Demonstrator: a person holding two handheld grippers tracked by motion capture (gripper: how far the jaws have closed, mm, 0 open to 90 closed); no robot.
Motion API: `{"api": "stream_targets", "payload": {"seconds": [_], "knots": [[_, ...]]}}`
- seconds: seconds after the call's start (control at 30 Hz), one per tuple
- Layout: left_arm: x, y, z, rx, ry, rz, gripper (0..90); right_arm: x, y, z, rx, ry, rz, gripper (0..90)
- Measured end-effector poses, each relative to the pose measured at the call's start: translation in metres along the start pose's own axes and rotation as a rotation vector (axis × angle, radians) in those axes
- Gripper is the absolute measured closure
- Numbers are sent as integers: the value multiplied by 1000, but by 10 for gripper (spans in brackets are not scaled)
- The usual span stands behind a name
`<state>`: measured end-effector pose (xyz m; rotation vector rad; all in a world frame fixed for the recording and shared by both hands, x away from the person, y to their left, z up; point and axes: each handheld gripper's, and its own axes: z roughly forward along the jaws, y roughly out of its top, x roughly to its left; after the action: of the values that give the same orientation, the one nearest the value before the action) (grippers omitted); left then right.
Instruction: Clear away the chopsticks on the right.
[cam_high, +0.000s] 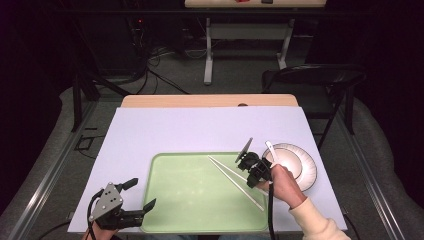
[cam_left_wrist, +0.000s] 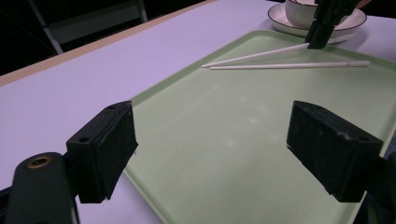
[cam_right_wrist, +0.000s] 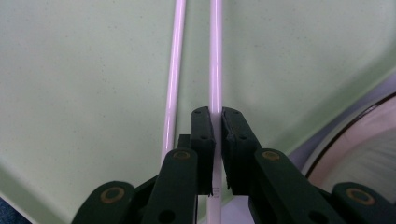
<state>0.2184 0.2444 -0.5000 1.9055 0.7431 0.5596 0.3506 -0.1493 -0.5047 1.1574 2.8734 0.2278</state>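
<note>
- The right tool (cam_right_wrist: 217, 140) is clenched on one white chopstick (cam_right_wrist: 215, 56), its two black jaws pinching the stick near its end, over the right edge of the pale green tray (cam_high: 200, 200).
- That held chopstick runs straight ahead from the jaws in the right gripper view, its long axis in line with the tool; the far end points across the tray towards its middle.
- A second chopstick (cam_right_wrist: 173, 79) lies loose on the tray just beside the first, nearly parallel to it and on its left in the right gripper view (the two draw closer at the far end).
- In the high view both sticks lie slantwise on the right half of the tray, with the right tool (cam_high: 254, 169) at their near-right portion.
- The left tool (cam_high: 134, 200) hangs released at the tray's near-left corner, jaws wide with nothing between them, well apart from the chopsticks.
- A white bowl on a saucer (cam_high: 300, 165) sits on the worktop (cam_high: 150, 130) just right of the tray, close behind the right hand.
- The right hand is plainly the nearer one; I judge the next move turns on setting the held stick down along its mate.
</note>
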Motion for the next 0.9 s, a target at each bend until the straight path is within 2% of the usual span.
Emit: {"api": "stream_targets", "payload": {"seconds": [0.07, 0.5, 0.6, 0.7, 0.8, 0.9], "knots": [[0, -1, -1, -1, 2, -3, 158, 0, 1, 4, 1, -3, -15, 836], [0, -2, -3, -6, 7, 1, 158, 7, 7, 14, 19, 2, -20, 831], [-1, -2, -3, -4, 4, 2, 158, 7, 6, 16, 22, 3, -26, 794], [-1, -2, -3, -4, 6, 1, 158, 7, 5, 16, 16, 0, -35, 705], [-1, -2, -3, -5, 6, 0, 158, 5, 4, 12, 3, -8, -44, 539], [-1, -2, -3, -3, 5, 2, 158, 6, 1, 5, -41, -18, -52, 375]]}}
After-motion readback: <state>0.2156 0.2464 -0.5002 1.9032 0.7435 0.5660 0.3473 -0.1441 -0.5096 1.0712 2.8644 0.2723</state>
